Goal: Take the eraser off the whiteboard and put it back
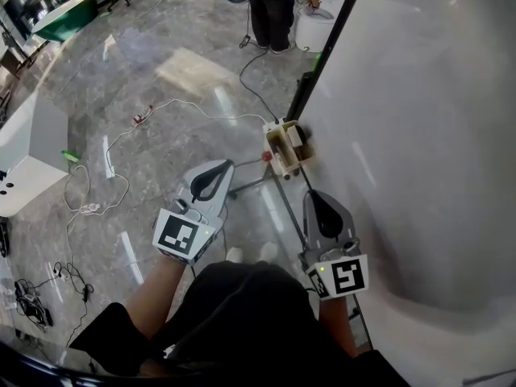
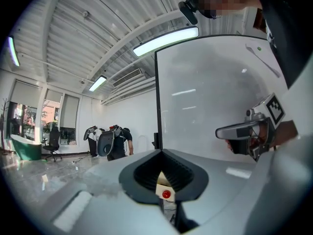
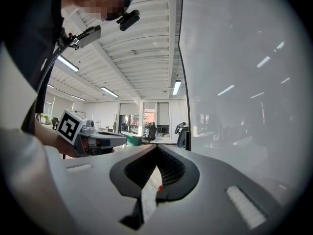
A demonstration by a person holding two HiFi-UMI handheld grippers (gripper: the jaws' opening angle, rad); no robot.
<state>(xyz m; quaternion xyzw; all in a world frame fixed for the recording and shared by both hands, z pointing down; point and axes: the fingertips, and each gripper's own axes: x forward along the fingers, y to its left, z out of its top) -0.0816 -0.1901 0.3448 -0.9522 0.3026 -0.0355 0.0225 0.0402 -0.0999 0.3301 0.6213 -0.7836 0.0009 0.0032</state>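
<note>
The whiteboard (image 1: 419, 135) fills the right of the head view, with its black frame edge (image 1: 332, 43) running up. A beige block with a red knob, which looks like the eraser (image 1: 286, 147), sits at the board's lower corner. My left gripper (image 1: 229, 165) is shut and empty, and points at the block from a short way to its lower left. My right gripper (image 1: 310, 193) lies close along the board just below the block, shut with nothing in it. In the left gripper view the block (image 2: 163, 186) shows through the gap under the closed jaws.
A person (image 1: 274, 6) stands at the far end of the board by a white bin (image 1: 313, 27). Cables (image 1: 185, 107) trail over the glossy floor. A white desk (image 1: 32, 156) is at the left. The board's stand legs (image 1: 256, 184) cross the floor near my feet.
</note>
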